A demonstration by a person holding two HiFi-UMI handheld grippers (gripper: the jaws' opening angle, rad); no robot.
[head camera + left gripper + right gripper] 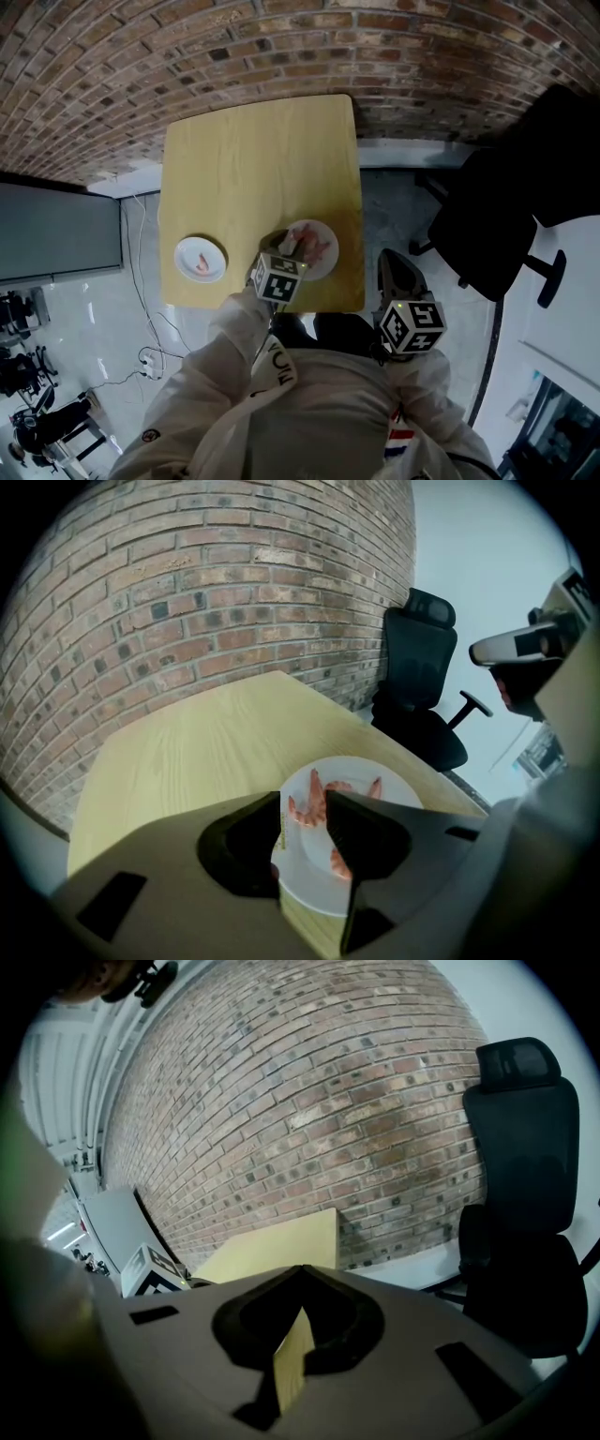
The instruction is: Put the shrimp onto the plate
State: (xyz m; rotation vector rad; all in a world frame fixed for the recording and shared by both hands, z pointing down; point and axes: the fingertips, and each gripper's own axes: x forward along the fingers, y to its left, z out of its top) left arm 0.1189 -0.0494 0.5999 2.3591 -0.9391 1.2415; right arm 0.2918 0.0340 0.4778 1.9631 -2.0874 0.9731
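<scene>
Upper half of the table (258,150) lies bare; left plate (185,251) and right plate (330,246) crowd its lower edge; chair (492,220) blocks the right.

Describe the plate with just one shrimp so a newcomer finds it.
On the light wooden table against the brick wall sit two white plates. Yours is the left plate, away from the left gripper, holding one shrimp; the other plate holds several.

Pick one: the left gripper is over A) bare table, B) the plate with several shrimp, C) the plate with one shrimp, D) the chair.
B: the head view shows the left gripper over the plate holding several shrimp; the other plate lies apart.
</scene>
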